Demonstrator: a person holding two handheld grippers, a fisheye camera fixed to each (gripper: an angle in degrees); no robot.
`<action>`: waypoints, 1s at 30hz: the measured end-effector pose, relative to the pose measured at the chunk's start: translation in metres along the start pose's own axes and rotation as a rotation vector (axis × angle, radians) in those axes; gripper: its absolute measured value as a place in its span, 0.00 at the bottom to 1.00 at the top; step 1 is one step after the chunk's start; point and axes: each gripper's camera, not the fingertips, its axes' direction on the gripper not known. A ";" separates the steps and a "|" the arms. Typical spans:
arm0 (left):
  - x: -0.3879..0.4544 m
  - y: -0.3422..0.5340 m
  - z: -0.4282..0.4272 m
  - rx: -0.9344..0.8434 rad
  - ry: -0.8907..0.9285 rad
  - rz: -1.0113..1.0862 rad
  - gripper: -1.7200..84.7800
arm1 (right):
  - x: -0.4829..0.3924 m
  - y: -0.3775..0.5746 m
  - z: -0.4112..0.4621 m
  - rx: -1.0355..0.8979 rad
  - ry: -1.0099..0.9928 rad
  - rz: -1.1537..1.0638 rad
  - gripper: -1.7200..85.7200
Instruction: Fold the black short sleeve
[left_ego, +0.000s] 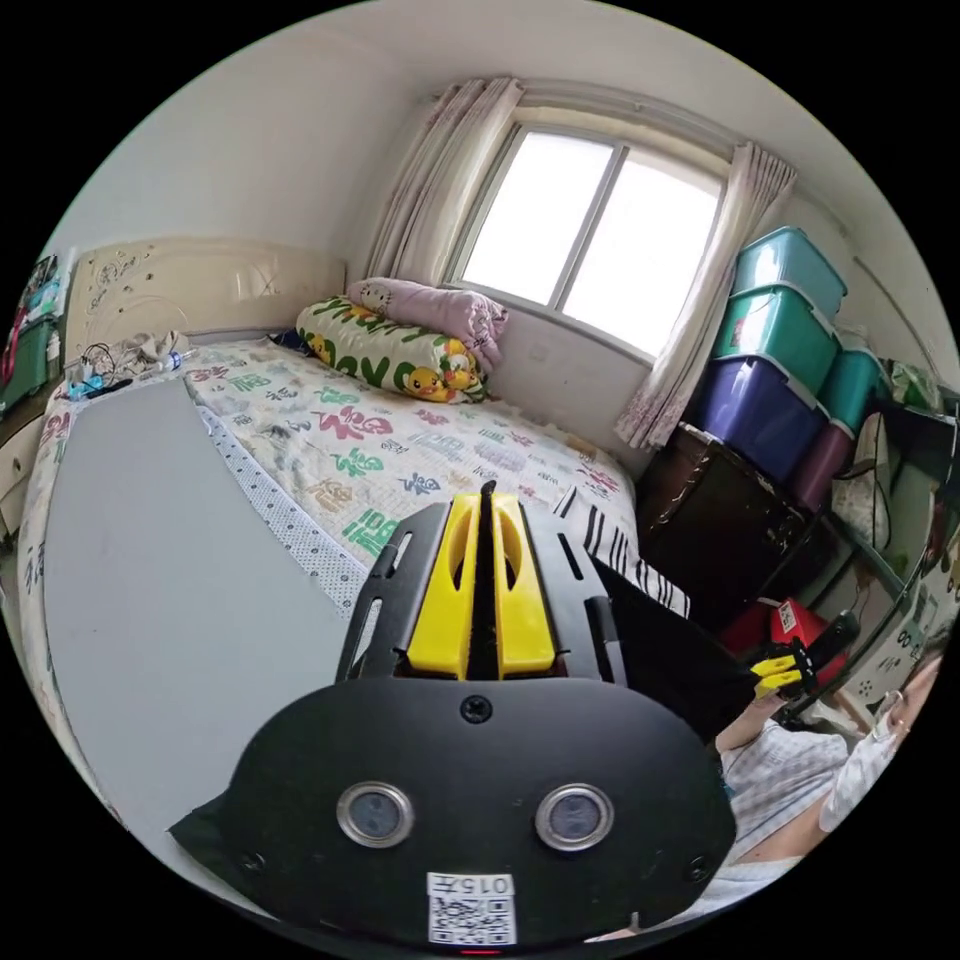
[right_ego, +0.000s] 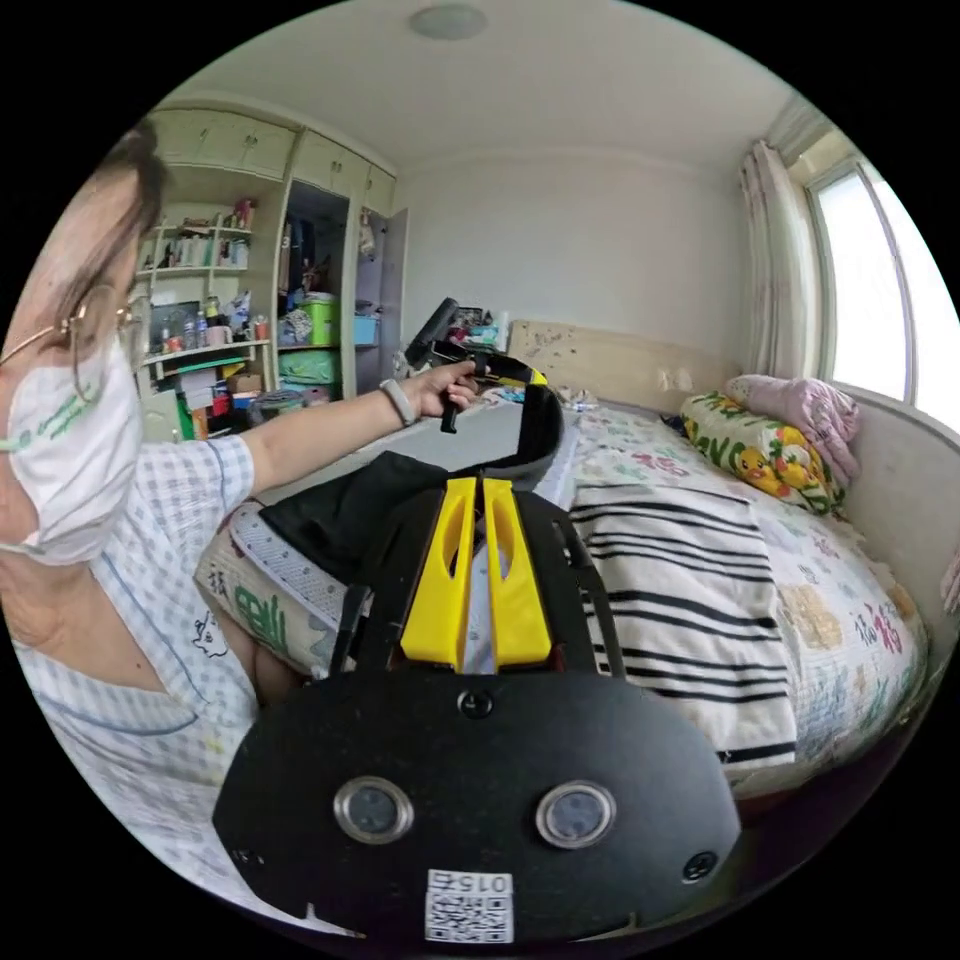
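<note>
Black short sleeve (left_ego: 660, 640) pinched between left gripper (left_ego: 487, 497) fingers, held taut

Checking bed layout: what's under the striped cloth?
The striped cloth lies on the patterned quilt, which shows around it. Beside it lies the black short sleeve. What else the stripes cover cannot be seen.

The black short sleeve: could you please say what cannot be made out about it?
- Left gripper view: the left tongs hide most of the black short sleeve; shape unclear.
- Same view: the right tongs are too small to judge their hold.
- Right gripper view: the right tongs cover its near edge.
</note>
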 end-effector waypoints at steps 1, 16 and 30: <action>-0.010 0.020 -0.025 0.022 0.004 -0.006 0.03 | -0.017 -0.012 0.009 0.008 -0.086 -0.051 0.02; -0.274 0.362 -0.229 -0.024 -0.224 -0.359 0.09 | -0.204 -0.069 0.257 -0.428 -0.723 -0.193 0.02; -0.191 0.278 -0.168 -0.259 -0.289 -0.189 0.03 | -0.226 -0.091 0.273 -0.419 -0.646 -0.227 0.03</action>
